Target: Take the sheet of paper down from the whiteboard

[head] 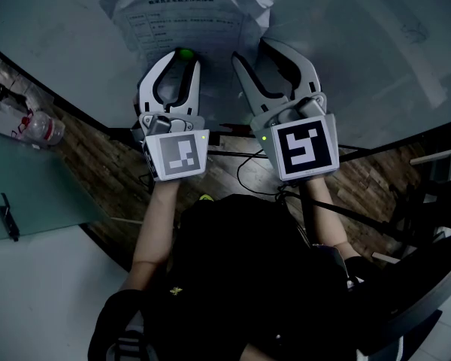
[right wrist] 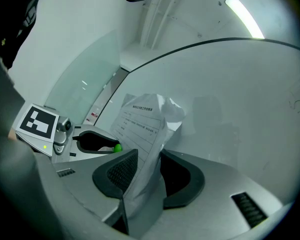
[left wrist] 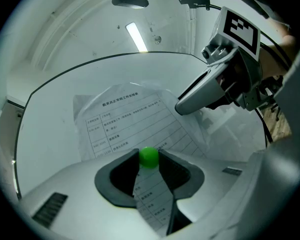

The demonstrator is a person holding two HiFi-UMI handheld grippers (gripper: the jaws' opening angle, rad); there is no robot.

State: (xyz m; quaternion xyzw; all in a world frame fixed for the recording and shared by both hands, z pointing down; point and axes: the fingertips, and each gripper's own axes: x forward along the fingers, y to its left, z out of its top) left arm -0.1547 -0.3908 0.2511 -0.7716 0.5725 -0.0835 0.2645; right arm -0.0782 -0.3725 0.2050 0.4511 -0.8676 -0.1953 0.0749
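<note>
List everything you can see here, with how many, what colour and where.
whiteboard: one, white, ahead of the person.
sheet of paper: one, white with a printed table, on the whiteboard, right edge crumpled.
green magnet: one, on the sheet's lower part.
plastic bottle: one, clear, lying on the wooden floor, left.
cables: several, black, on the floor.
left hand-held gripper: one, grey, shut on the green magnet.
right hand-held gripper: one, grey, jaws apart around the sheet's edge.
</note>
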